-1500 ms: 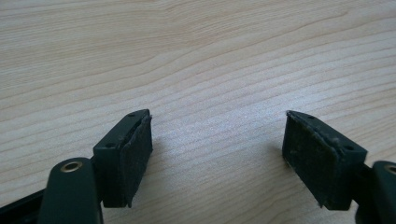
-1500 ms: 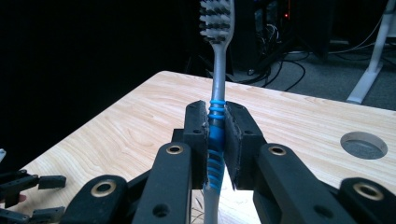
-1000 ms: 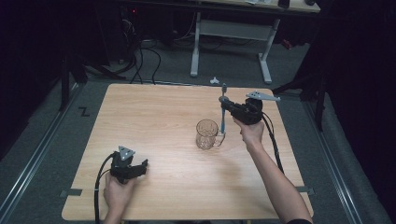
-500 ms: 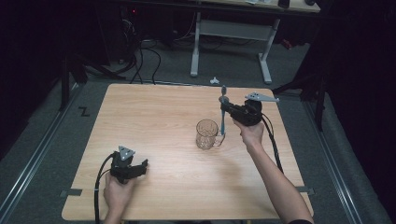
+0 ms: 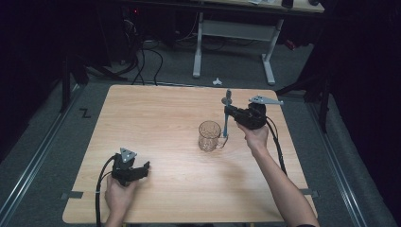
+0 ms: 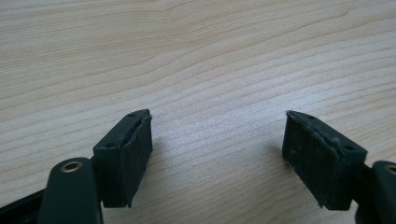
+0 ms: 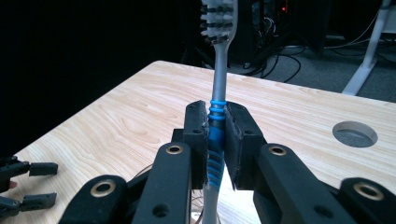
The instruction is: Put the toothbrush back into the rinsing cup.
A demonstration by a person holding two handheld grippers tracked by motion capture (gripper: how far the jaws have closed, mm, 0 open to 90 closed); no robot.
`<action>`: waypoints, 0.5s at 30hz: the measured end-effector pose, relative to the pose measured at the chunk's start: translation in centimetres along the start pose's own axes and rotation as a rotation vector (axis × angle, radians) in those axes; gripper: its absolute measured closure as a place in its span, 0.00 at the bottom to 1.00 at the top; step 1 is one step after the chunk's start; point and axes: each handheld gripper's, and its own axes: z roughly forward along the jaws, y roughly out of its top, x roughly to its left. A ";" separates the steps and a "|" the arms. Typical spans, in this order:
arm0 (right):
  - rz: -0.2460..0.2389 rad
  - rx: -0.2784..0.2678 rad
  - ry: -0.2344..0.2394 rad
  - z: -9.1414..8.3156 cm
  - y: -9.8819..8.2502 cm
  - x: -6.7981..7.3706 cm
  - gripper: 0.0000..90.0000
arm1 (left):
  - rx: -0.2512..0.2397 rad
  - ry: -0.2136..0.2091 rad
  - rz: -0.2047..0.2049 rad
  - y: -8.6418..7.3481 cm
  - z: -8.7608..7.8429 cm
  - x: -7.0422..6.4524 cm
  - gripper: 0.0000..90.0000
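A grey toothbrush (image 5: 225, 124) with a blue grip stands upright, bristles on top, with my right gripper (image 5: 227, 113) shut on its handle just right of a clear glass mug (image 5: 209, 135) at mid-table. In the right gripper view the pads clamp the blue ribbed part of the toothbrush (image 7: 219, 70), at the right gripper (image 7: 217, 135). My left gripper (image 5: 144, 170) rests low on the table near the front left, open. Its jaws stand wide apart over bare wood in the left gripper view, with nothing inside the left gripper (image 6: 217, 154).
The wooden table (image 5: 156, 118) has a round cable hole (image 7: 355, 134) in its top. Behind the table stand a white desk frame (image 5: 231, 33) and loose cables on the floor. The left gripper (image 7: 28, 184) also appears far off in the right gripper view.
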 end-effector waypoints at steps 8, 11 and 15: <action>-0.020 0.020 -0.002 -0.4 -0.3 0.2 0.89 | -0.001 0.001 0.000 0.0 0.0 0.0 0.28; -0.028 0.026 -0.003 -0.6 -0.3 0.3 0.89 | -0.001 0.001 0.000 0.0 0.0 0.0 0.28; -0.047 0.034 -0.007 -0.7 -0.3 0.6 0.89 | 0.000 0.001 0.000 0.0 0.0 0.0 0.28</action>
